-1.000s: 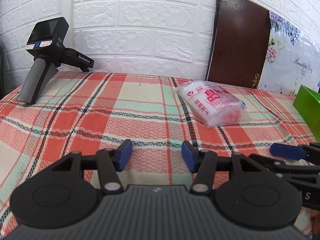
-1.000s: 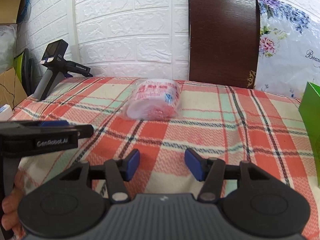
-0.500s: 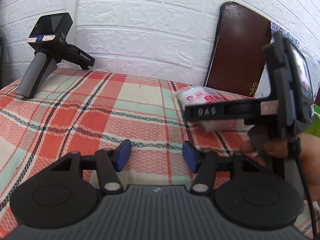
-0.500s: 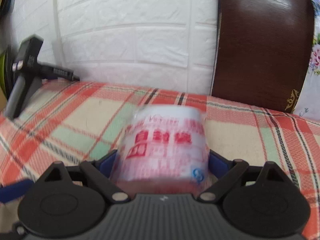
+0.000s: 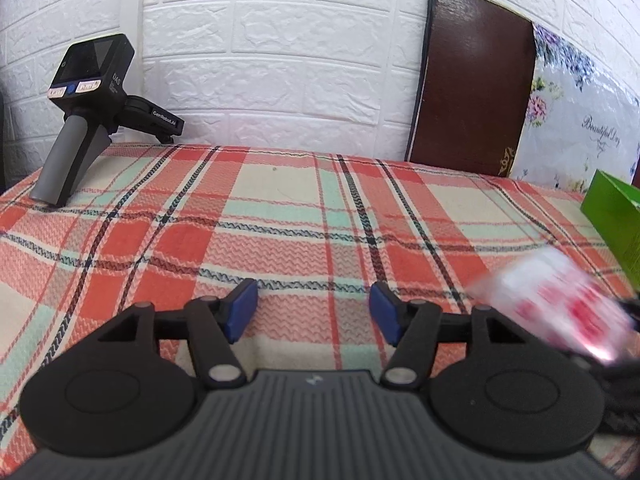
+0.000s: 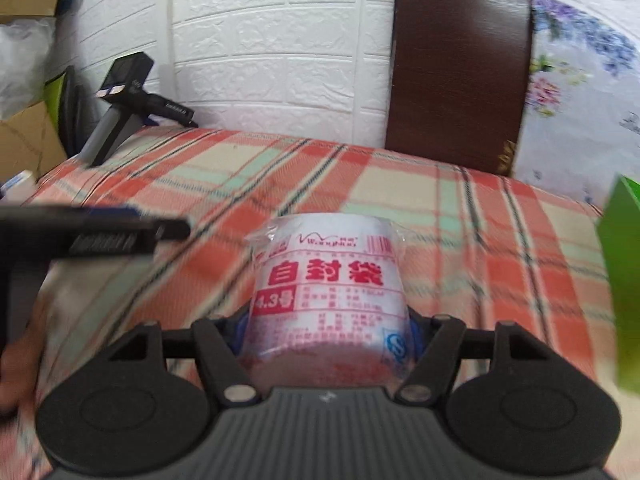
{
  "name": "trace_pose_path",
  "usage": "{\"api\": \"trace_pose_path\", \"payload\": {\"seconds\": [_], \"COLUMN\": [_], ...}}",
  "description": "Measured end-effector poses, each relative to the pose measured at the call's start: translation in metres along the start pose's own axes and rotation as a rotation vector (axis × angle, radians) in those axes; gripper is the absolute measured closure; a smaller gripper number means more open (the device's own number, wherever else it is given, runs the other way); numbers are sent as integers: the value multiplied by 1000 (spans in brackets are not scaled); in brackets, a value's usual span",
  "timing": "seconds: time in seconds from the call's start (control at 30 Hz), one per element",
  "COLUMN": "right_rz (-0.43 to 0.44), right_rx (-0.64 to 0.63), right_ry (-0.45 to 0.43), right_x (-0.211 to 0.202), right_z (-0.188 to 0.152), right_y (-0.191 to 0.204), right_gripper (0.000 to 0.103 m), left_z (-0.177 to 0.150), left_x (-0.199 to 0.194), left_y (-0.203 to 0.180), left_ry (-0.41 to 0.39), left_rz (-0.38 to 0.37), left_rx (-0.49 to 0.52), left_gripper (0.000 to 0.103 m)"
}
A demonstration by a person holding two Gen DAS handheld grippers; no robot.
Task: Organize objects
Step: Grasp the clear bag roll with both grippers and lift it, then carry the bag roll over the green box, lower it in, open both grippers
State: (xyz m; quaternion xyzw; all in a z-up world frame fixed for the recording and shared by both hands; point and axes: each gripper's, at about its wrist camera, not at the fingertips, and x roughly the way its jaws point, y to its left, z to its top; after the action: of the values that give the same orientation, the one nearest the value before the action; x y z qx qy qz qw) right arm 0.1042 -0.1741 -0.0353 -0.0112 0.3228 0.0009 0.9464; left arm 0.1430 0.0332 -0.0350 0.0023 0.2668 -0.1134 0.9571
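Our right jaws pinch the packet of bags (image 6: 328, 292), one blue pad pressed on each of its sides, having just closed in on it; the right gripper (image 6: 326, 336) carries it low over the near part of the checked cloth (image 6: 460, 216). Our left jaws stand spread with nothing between them and have just been opening a little; the left gripper (image 5: 313, 310) hangs over the near edge of the same cloth (image 5: 280, 216). From the left wrist view the packet (image 5: 560, 304) shows as a blurred white and red shape at the near right, just beside the left gripper's right arm. A green box (image 5: 616, 220) stands at the right edge of the cloth, a little beyond the packet. At the far left a spare handheld gripper (image 5: 86, 116) rests on its grey handle. A dark brown board (image 5: 472, 84) leans on the white brick wall (image 5: 280, 60) at the far right, with a flowered panel (image 5: 580, 120) beside it. In the right wrist view the left gripper's black body (image 6: 100, 236) crosses the near left, with part of a hand (image 6: 12, 376) below it.
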Motion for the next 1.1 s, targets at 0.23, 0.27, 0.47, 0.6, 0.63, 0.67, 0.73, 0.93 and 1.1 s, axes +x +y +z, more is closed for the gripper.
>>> {"api": "trace_pose_path", "payload": {"seconds": [0.23, 0.27, 0.47, 0.6, 0.63, 0.67, 0.73, 0.93, 1.1], "right_rz": [-81, -91, -139, -107, -102, -100, -103, -89, -66], "right_rx": [75, 100, 139, 156, 157, 155, 147, 145, 154], "right_ry": [-16, -17, -51, -53, -58, -66, -77, -94, -79], "right_x": [-99, -110, -154, -166, -170, -174, -181, -189, -182], "right_z": [-76, -86, -127, -132, -134, -136, -140, -148, -151], "right_y": [-23, -27, -33, -37, -39, -40, -43, -47, -50], "right_gripper": [37, 36, 24, 17, 17, 17, 17, 17, 20], "left_z": [-16, -21, -47, -46, -44, -42, -40, -52, -61], "left_x": [-28, -36, -76, -94, -98, -101, -108, -110, -99], "left_y": [-22, -28, -70, -90, -95, -100, -115, -164, -180], "left_ry": [34, 38, 85, 165, 195, 226, 277, 436, 438], "left_rz": [80, 73, -57, -178, -226, -280, -376, -584, -583], "left_rx": [49, 57, 98, -9, -40, -70, -89, -54, -42], "left_gripper": [26, 24, 18, 18, 18, 18, 18, 17, 20]}}
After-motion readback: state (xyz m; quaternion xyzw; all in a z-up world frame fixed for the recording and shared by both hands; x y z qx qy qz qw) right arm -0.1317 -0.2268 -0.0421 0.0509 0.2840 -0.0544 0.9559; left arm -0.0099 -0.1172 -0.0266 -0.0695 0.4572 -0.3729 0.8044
